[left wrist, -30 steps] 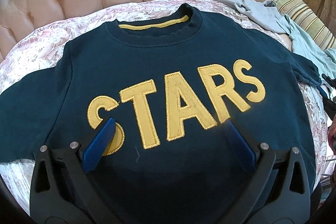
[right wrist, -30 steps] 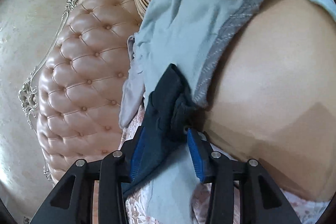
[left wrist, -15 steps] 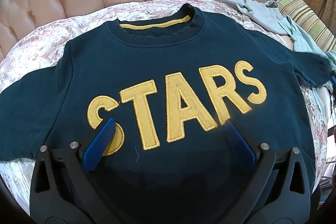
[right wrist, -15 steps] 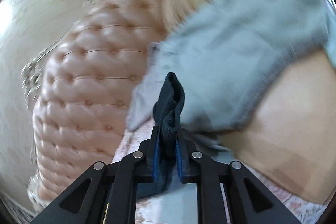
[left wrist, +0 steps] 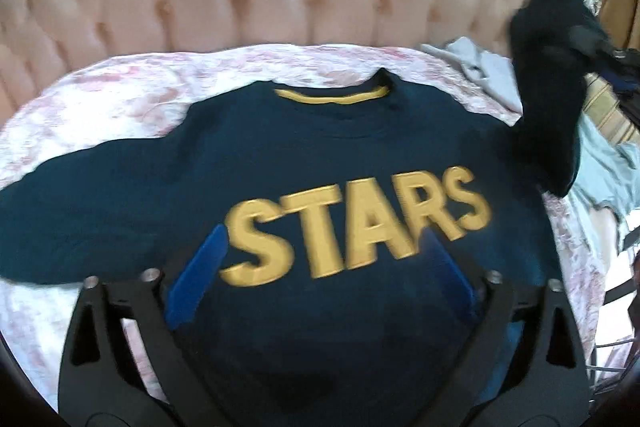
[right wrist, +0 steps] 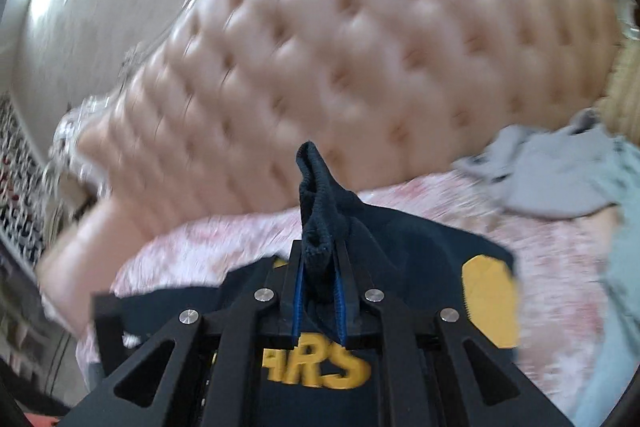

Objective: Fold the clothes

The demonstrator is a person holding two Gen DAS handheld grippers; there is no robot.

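Tightly, right hand-held gripper pinches sweatshirt's ribbed knit cuff.

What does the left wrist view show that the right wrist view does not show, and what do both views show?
Only the left wrist view shows the open left gripper, the whole word STARS and the yellow collar trim. Only the right wrist view shows the right gripper shut on the sleeve cuff. Both show the navy sweatshirt, the tufted headboard and grey clothes.

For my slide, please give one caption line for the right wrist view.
Right gripper shut on navy sweatshirt's cuff, lifted before the tufted headboard.
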